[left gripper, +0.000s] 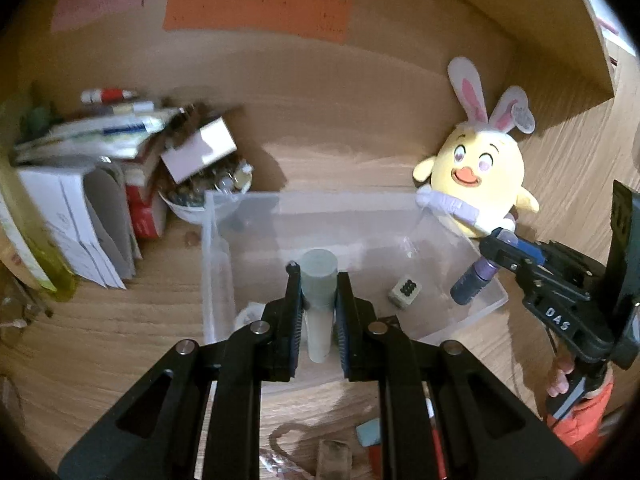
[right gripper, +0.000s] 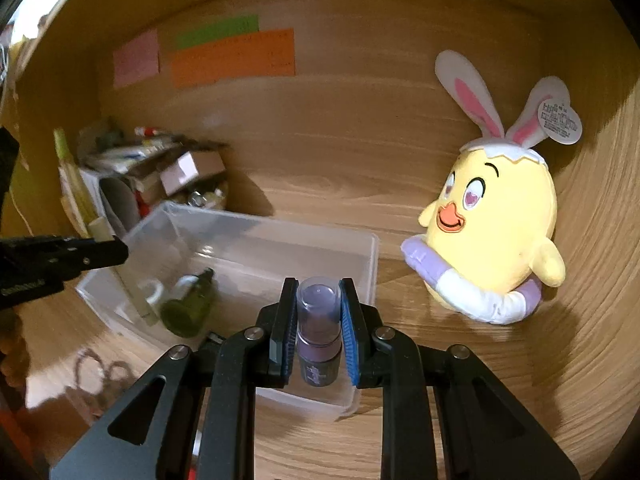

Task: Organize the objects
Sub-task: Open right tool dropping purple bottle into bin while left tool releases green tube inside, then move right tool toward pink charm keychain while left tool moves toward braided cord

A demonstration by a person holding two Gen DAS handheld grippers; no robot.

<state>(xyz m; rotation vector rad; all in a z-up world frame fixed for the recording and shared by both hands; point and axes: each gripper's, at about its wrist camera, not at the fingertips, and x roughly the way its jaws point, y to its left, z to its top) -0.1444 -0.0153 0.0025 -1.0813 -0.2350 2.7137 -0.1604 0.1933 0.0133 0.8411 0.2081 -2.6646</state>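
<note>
Both grippers, left [left gripper: 318, 288] clamped on the pale tube [left gripper: 318, 300] and right [right gripper: 319, 300] on the purple bottle [right gripper: 319, 332], hover over the clear bin [right gripper: 370, 264], where the 2 loads may collide, though blur hides clearance.

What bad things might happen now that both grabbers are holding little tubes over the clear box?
1. The purple tube hangs above the clear box's near edge, so if dropped it might bounce onto the desk.
2. The pale green tube might land on the die inside the box.
3. The right gripper is close to the chick plush toy and might knock it over.
</note>
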